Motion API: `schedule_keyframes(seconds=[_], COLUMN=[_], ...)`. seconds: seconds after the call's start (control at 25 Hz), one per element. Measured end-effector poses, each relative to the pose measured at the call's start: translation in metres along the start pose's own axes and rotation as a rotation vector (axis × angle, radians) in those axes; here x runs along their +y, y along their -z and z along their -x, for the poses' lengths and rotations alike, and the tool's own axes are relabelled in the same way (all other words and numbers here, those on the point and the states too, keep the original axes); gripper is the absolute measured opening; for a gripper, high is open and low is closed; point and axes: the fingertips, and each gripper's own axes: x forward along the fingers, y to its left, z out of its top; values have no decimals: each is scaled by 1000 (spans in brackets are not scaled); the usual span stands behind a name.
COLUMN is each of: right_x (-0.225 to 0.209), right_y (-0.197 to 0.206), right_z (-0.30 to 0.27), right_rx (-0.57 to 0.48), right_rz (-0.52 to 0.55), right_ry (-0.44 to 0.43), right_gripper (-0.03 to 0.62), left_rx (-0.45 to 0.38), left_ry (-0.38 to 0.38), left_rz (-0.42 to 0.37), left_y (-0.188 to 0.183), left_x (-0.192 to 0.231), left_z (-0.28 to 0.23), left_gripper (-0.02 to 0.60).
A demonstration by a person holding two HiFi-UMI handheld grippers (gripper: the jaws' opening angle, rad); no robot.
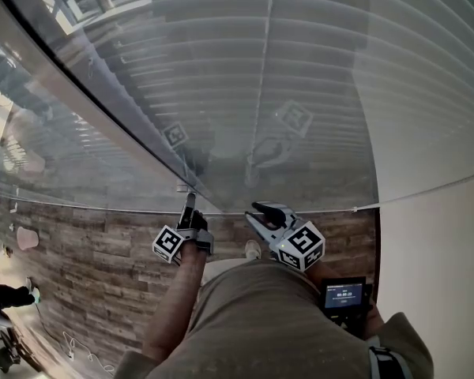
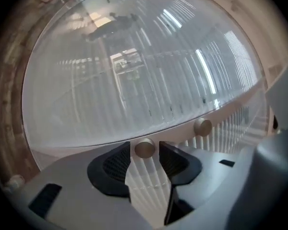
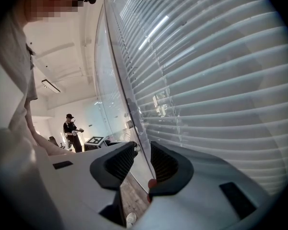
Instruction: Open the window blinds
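The window blinds hang behind a glass pane, their white slats tilted so that strips of light show between them. A round metal knob sticks out of the frame at the bottom of the glass, with a second knob beside it. My left gripper points level at the pane. In its own view the left gripper is open, the first knob between its pads with a small gap on each side. My right gripper hangs beside it, open and empty, facing the edge of the glass.
A wood-plank floor lies below the glass. A white wall stands at the right. A small device with a lit screen sits at my right hip. A person stands far off in the room.
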Motion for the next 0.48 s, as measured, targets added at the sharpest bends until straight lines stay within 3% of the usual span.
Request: schedule_keyframes(seconds=[0.12, 0.2, 0.36, 0.48], right_x=[1, 1, 1, 3], right_y=[0, 1, 2, 1], right_z=[-1, -1, 1, 0], right_rx=[-3, -3, -4, -5], right_rz=[-4, -7, -11, -10], right_ry=[-8, -10, -10, -14], right_gripper=[115, 115, 115, 115], left_rx=[-42, -50, -23, -6], left_ry=[37, 53, 51, 41], left_rz=[123, 141, 99, -17], left_y=[-2, -3, -2, -3], left_x=[6, 5, 5, 0], left_z=[1, 0, 0, -1], left_gripper=[159, 137, 133, 133])
